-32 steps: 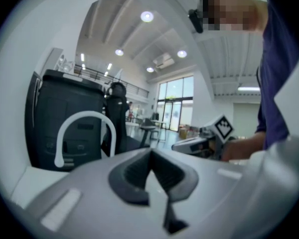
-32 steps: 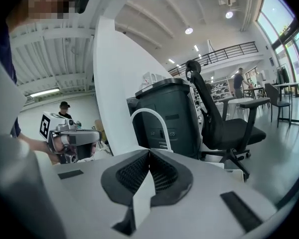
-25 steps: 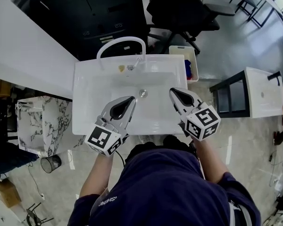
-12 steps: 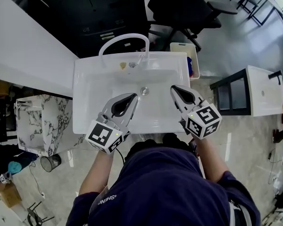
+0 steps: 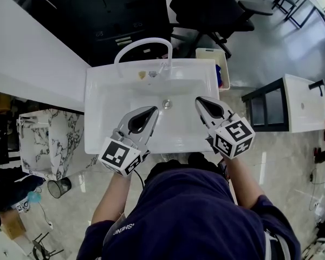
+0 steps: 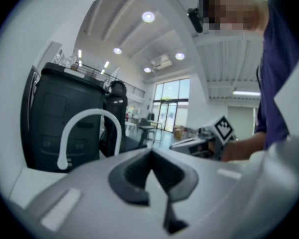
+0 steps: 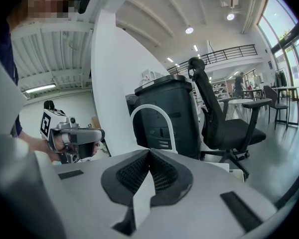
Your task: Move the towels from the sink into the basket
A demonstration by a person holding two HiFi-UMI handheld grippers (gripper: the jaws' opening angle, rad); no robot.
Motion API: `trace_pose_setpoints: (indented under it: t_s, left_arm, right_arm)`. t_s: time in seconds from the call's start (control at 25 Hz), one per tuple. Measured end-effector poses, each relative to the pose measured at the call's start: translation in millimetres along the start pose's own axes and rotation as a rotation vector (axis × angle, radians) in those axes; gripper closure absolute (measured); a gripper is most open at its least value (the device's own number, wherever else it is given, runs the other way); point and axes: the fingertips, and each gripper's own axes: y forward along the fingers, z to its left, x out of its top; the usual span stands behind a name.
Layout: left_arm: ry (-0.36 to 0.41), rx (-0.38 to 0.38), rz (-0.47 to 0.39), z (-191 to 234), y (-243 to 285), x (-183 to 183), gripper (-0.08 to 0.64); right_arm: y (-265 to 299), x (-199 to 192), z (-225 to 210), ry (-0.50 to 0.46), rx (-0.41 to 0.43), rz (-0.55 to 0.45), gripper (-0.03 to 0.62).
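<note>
Over the white sink (image 5: 105, 99), the person holds both grippers side by side, a little apart. The left gripper (image 5: 151, 112) has its jaws closed, with nothing between them. The right gripper (image 5: 200, 101) has its jaws closed too, and it holds nothing. Both point toward the bent white tap (image 5: 143, 44) at the back of the sink. Just beside the sink's far right corner stands a white basket (image 5: 208, 57). Blue and red towels (image 5: 217, 76) lie in it
</note>
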Motion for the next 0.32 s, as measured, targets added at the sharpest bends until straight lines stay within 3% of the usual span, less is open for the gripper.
trace_pose_setpoints:
  t_s: [0.32]
  left_arm:
    - [-0.004, -0.003, -0.001, 1.0, 1.6, -1.9, 0.557]
  right_arm:
    - [1.6, -1.5, -0.5, 0.001, 0.000, 0.002, 0.583]
